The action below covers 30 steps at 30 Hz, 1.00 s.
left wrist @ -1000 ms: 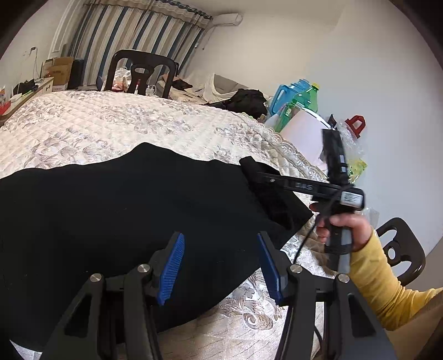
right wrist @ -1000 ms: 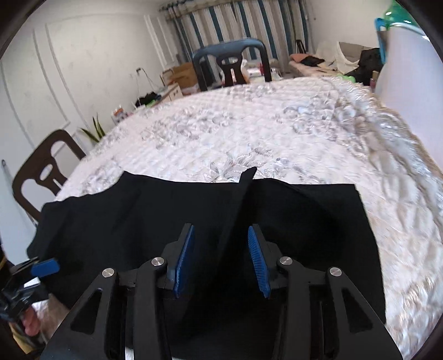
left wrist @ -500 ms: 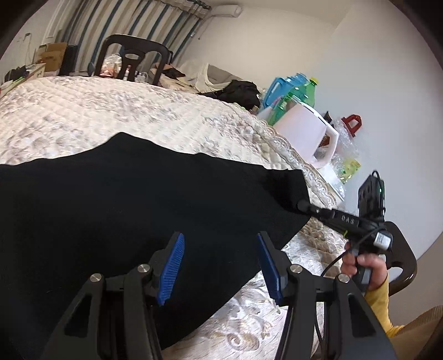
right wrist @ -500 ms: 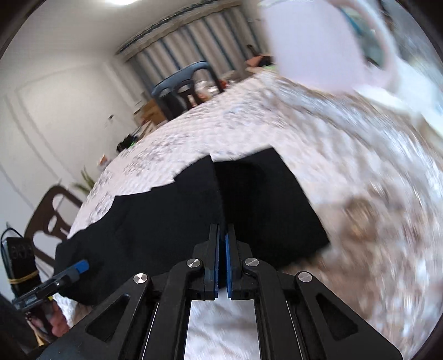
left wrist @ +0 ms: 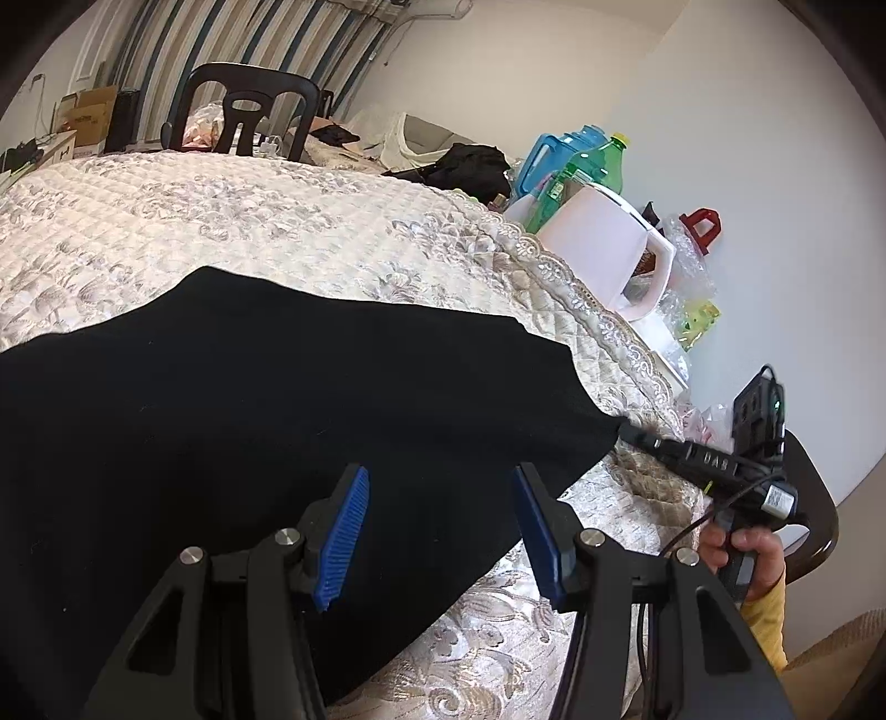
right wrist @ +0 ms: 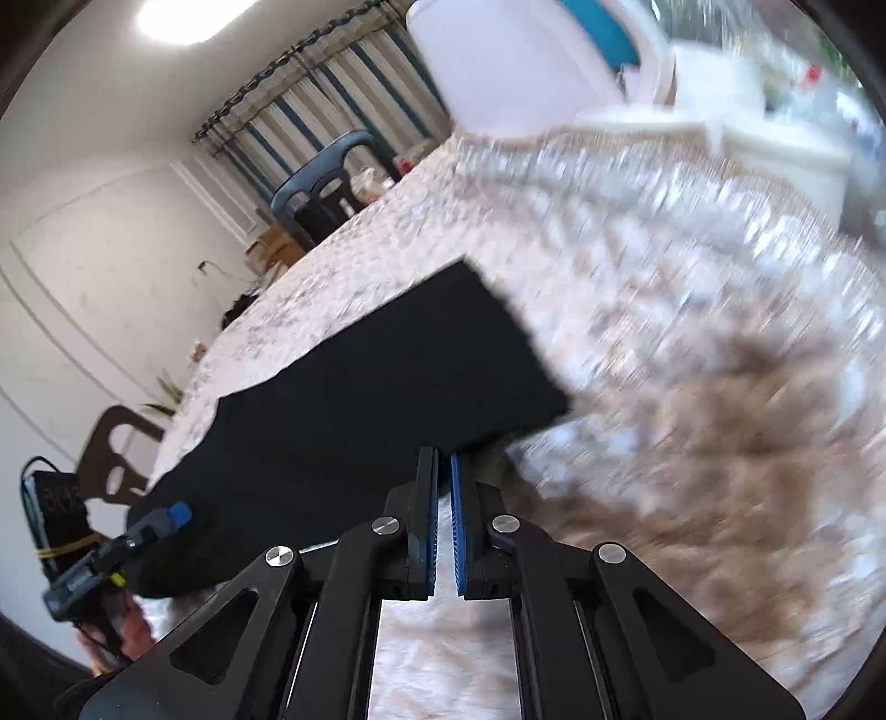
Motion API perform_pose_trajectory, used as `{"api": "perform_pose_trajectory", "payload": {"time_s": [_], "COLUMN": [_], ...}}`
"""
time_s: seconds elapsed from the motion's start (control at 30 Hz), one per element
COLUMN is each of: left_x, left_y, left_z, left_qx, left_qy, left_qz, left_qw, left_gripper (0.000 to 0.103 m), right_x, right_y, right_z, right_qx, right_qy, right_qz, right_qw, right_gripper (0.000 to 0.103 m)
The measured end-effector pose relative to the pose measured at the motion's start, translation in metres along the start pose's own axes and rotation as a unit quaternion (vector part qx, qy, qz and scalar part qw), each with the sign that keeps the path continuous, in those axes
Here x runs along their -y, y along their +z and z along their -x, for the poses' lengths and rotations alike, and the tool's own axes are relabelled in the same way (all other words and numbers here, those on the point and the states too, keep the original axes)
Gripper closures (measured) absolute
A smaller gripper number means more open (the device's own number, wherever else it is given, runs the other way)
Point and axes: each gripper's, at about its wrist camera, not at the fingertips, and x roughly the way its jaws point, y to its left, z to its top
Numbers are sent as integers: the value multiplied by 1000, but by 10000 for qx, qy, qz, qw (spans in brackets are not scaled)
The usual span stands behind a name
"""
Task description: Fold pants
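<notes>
My left tongs (left wrist: 437, 531) hang spread wide over the pants (left wrist: 266, 421), gripping nothing. The black pants lie flat across the near part of the bed (left wrist: 166, 221), reaching toward its right edge. My right tongs (right wrist: 443, 487) are clamped on the pants' near right corner at that edge, blue pads nearly together with cloth between them. Past the bed's right edge stand a white jug (left wrist: 603, 249) and a green bottle (left wrist: 592, 171).

My bedroom, white walls and striped curtains (left wrist: 260, 50)

A quilted floral bedspread (left wrist: 221, 221) covers the bed; a dark chair (left wrist: 243, 111) stands beyond it, a ceiling light (right wrist: 188, 19) glows overhead.
</notes>
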Motion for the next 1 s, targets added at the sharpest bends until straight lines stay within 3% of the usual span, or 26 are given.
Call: {"api": "perform_pose_trajectory", "payload": {"time_s": [0.07,0.1,0.2,0.3,0.4,0.6,0.73,0.9,1.0], "left_x": [3,5,6,4,0,-7,-9,-13,-16], "left_y": [2,3,5,5,7,12,14,15,14], "left_z": [0,-1,-5,-8,-10,-14,-16,-19,-21], "left_qx": [12,22,2,-33,-49,-55,-92,-102,-112], "left_qy": [-8,-4,-21,11,69,144,154,115,115], "left_qz": [-57,-82,-52,5,80,237,249,344,423], "left_qw": [10000,10000,10000,10000,9999,9996,9995,9993,9990], "left_gripper": [47,47,47,47,47,47,47,47,47], "right_x": [-2,-2,-6,-13,-10,0,-10,-24,-33], "right_y": [13,23,49,67,75,74,66,57,53], "right_z": [5,5,-13,-39,-66,-95,-81,-75,-80], "right_qx": [293,387,354,150,-242,-969,-773,-726,-775], "right_qy": [-195,-200,-205,-188,-312,223,337,667,413], "right_qz": [181,272,477,864,1075,880,1286,1645,2120], "right_qw": [9992,9987,9980,9960,9934,9911,9881,9814,9733], "right_gripper": [97,90,70,61,61,61,76,77,77]}}
